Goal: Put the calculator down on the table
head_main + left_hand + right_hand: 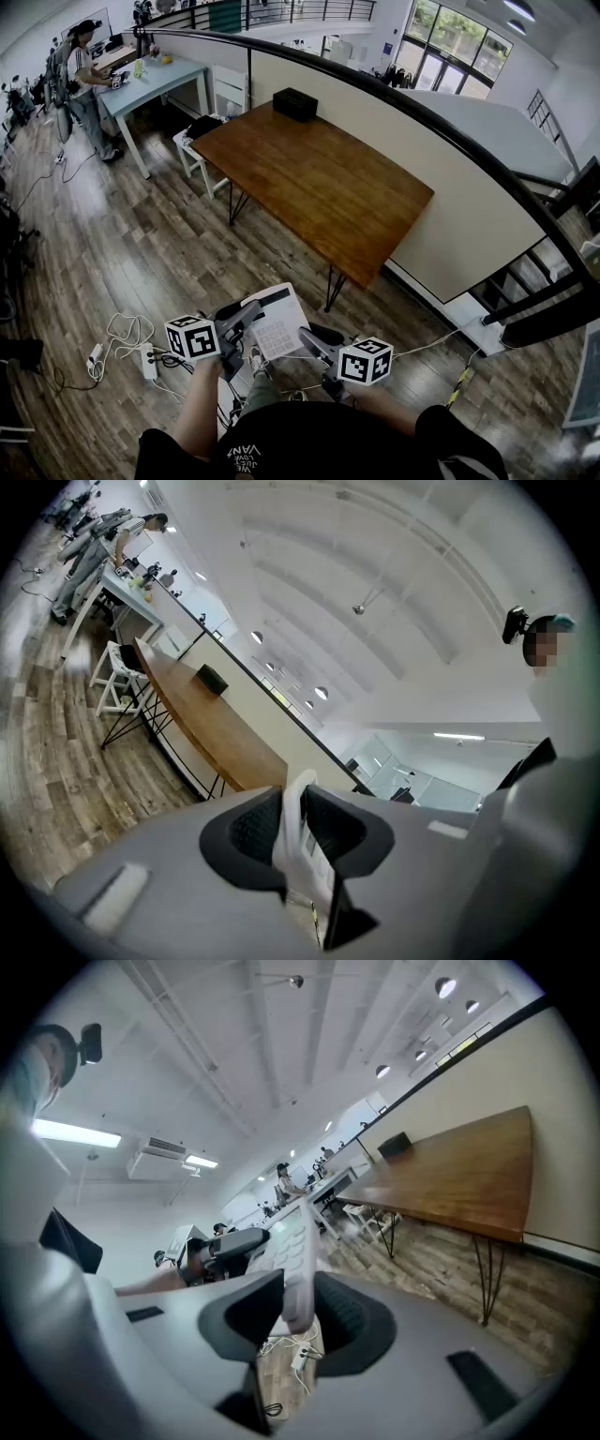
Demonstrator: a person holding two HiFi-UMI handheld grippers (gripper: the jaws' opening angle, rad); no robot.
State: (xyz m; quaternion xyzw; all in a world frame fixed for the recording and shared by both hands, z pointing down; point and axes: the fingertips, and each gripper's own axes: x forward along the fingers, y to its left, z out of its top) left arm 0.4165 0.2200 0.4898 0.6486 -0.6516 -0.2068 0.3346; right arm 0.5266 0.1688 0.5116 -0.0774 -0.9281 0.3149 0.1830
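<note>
Calculator (278, 328), pinched by left tool (295, 801), right tool (300, 1283) — edge-on in gripper views, key face in head view.

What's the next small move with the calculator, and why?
Probably walk it forward toward the wooden table with both grips closed. The left claw and right claw each clamp an edge of the calculator, and it hangs over the floor, well short of the table, so releasing now would likely drop it.
</note>
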